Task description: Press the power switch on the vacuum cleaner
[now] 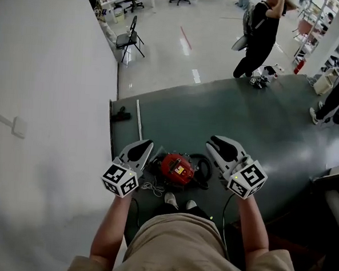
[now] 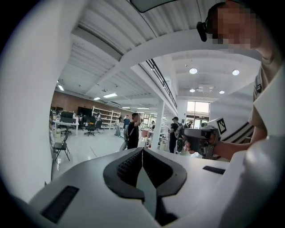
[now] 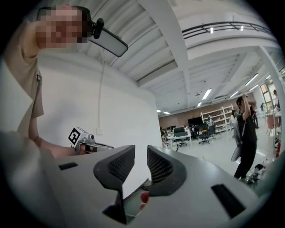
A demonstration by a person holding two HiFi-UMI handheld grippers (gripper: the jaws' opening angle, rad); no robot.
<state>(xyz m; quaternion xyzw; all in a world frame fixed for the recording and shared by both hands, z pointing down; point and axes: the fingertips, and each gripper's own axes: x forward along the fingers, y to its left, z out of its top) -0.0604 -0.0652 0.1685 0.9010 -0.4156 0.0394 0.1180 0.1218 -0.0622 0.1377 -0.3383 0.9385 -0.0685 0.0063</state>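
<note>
- Red, rounded plastic canister vacuum cleaner (image 1: pixel 176 168) with a yellow patch on top sat on the dark green floor mat (image 1: pixel 262 120). It was just ahead of the wearer's shoes (image 1: pixel 178 203), and in the head view it lay between the two grippers.
- A black hose (image 1: pixel 204 165) curled round the vacuum cleaner's right side, and a thin white cable (image 1: pixel 151 187) lay loose on the mat at its left.
- The left gripper (image 2: pixel 142 150) was held high off the floor, pointing roughly level into the room. Its dark ribbed jaws met at the tips and had hold of nothing.
- The right gripper (image 3: pixel 141 151) was also held high, clear of the vacuum cleaner. Its jaws stood a narrow gap apart with nothing gripped between them.
- Neither gripper touched the vacuum cleaner.
- A plain white wall (image 1: pixel 46 96) ran along the left of the mat.
- A black folding chair (image 1: pixel 129 39) stood on the pale floor beyond.
- A person in black clothes (image 1: pixel 259 29) stood near the mat's far edge.
</note>
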